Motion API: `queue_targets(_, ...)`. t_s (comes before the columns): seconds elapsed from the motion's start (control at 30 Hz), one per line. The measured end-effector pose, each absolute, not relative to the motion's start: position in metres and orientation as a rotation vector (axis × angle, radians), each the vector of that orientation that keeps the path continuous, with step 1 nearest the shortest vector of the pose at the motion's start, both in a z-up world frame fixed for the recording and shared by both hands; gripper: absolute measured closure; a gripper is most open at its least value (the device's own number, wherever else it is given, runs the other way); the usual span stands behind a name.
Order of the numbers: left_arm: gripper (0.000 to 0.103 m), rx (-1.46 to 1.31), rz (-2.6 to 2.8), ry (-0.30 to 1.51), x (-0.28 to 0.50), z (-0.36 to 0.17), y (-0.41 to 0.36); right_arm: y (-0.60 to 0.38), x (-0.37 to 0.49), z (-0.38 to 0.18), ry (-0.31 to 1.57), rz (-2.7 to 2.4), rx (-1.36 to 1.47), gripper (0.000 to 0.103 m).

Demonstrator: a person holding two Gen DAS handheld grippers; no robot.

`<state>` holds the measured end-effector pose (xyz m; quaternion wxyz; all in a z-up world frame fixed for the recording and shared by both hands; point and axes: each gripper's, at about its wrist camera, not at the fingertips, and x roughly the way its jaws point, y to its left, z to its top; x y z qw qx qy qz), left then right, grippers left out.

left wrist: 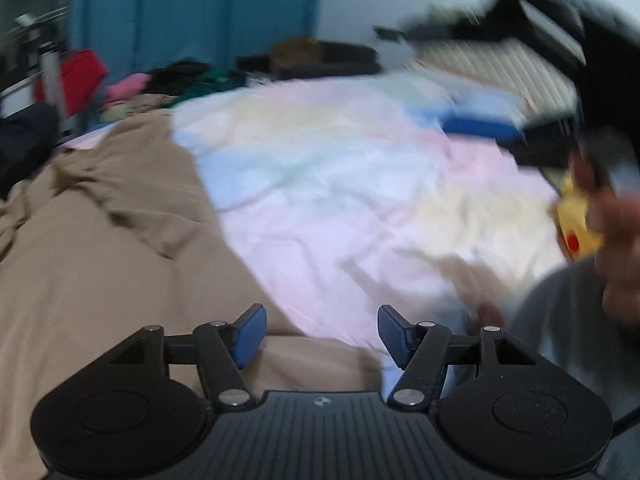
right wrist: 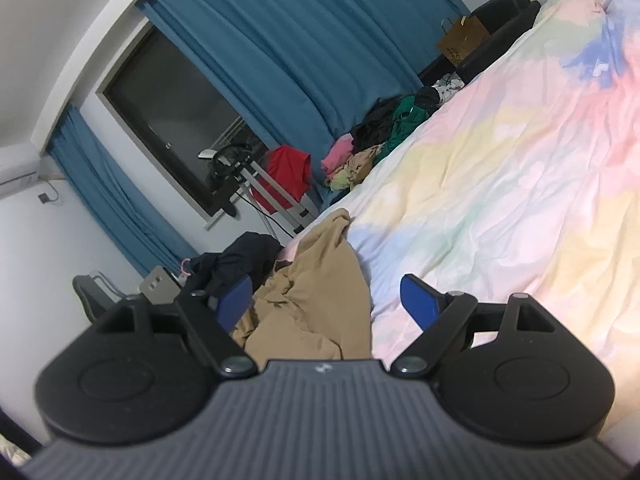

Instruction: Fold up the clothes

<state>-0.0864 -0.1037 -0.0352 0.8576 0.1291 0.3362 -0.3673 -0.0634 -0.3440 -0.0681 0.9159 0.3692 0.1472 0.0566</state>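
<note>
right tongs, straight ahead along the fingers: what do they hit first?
Most likely the tan garment, which lies crumpled directly between the open right tongs on the pastel bedspread. Depth is unclear, so how far off I can't tell.

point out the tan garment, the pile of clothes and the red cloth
tan garment [right wrist: 316,300]: right wrist view, on its crumpled middle on the bed
pile of clothes [right wrist: 384,132]: right wrist view, on the dark and green heap at the bed's far edge
red cloth [right wrist: 286,174]: right wrist view, on its front face
</note>
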Motion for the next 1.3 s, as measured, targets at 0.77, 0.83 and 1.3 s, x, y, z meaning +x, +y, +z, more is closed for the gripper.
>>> queue_targets(0.77, 0.097, -0.284, -0.655, 0.896, -0.067, -0.036, -0.014, -0.351, -0.061, -0.078, 0.301, 0.148, 0.826, 0.019)
queue_targets(0.83, 0.097, -0.418, -0.613, 0.932, -0.066, -0.031, 0.016, -0.35, -0.061, -0.078, 0.305, 0.147, 0.815, 0.019)
queue_targets(1.3, 0.081, -0.427, -0.327, 1.163, -0.059, -0.05, 0.076, -0.33, -0.054, -0.073, 0.359, 0.123, 0.703, 0.019)
